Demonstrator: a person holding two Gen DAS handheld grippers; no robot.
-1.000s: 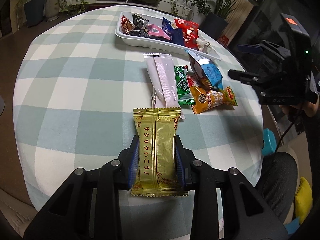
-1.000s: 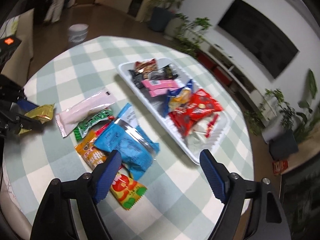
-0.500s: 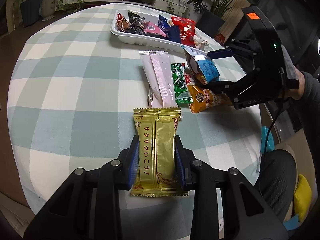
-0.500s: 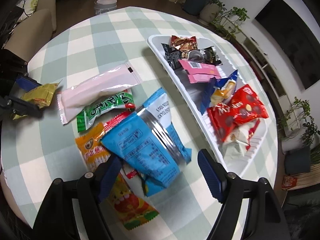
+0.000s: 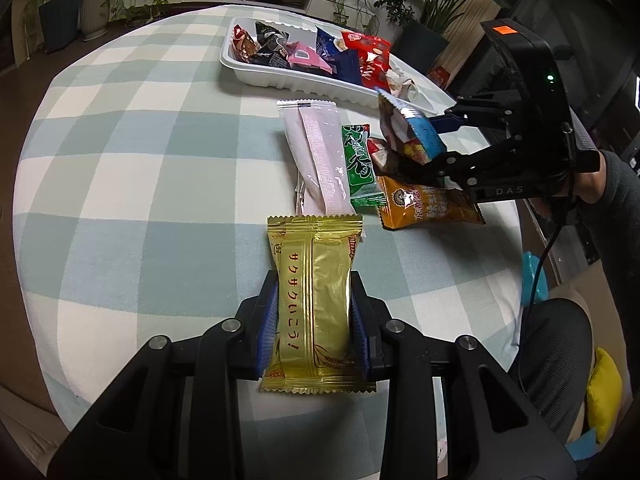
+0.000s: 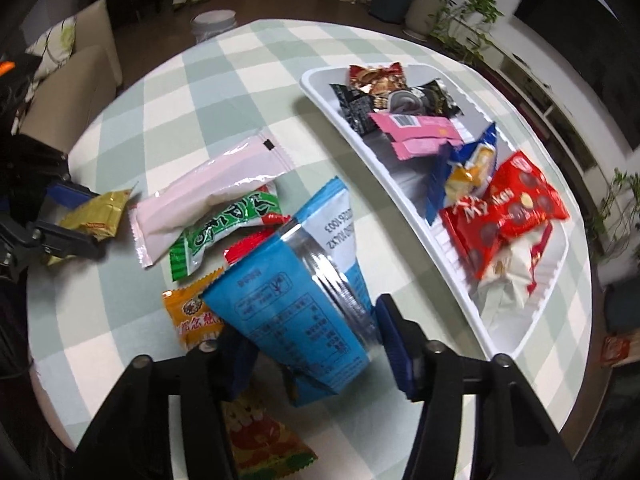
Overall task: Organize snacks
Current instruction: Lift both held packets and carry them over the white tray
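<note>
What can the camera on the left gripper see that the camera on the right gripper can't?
Only the left wrist view shows the whole front of the gold packet, with the left gripper shut on it, and the right gripper's black body with its orange sticker.

Only the right wrist view shows the sofa, the white bucket on the floor, and the right gripper's jaws, which have just been closing, around the blue packet.

Both show the white tray of snacks, the pink packet, the green packet and the checked tablecloth.
</note>
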